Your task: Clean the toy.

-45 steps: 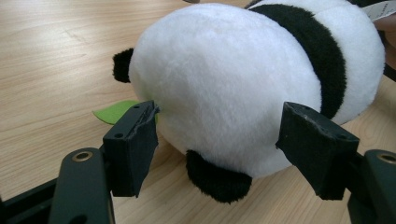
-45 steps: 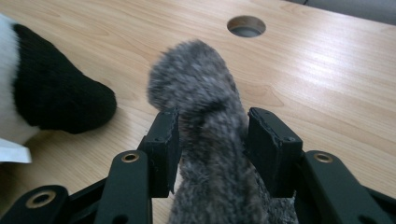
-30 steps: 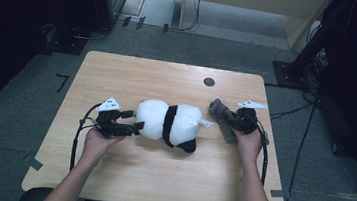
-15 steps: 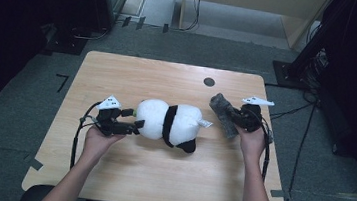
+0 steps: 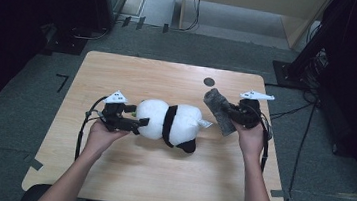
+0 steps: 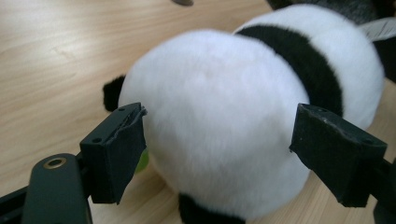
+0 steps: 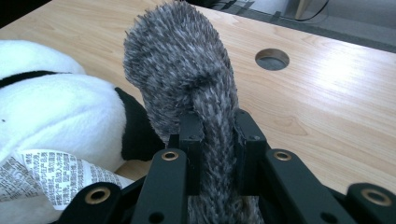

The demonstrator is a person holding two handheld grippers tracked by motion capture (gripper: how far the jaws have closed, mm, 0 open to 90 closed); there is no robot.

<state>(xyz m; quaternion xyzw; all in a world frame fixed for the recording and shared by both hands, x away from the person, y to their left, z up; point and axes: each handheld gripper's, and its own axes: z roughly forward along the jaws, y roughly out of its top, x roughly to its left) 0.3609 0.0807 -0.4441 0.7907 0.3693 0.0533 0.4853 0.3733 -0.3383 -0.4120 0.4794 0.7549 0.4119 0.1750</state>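
A black-and-white plush panda lies on its side on the wooden table. My left gripper is at the panda's left end. In the left gripper view its jaws straddle the panda's white rump. They have just been opening, and the pads stand at the fur's edge without squeezing it. My right gripper is shut on a grey furry plush piece, held above the table to the right of the panda. In the right gripper view the grey fur rises from between the closed jaws.
A round hole is in the table behind the grey piece. The panda's white printed label sticks out toward my right gripper. Dark equipment and cables stand on the floor around the table.
My right hand has lifted the grey furry piece up and away from the panda's right end. The left hand has stayed beside the panda.
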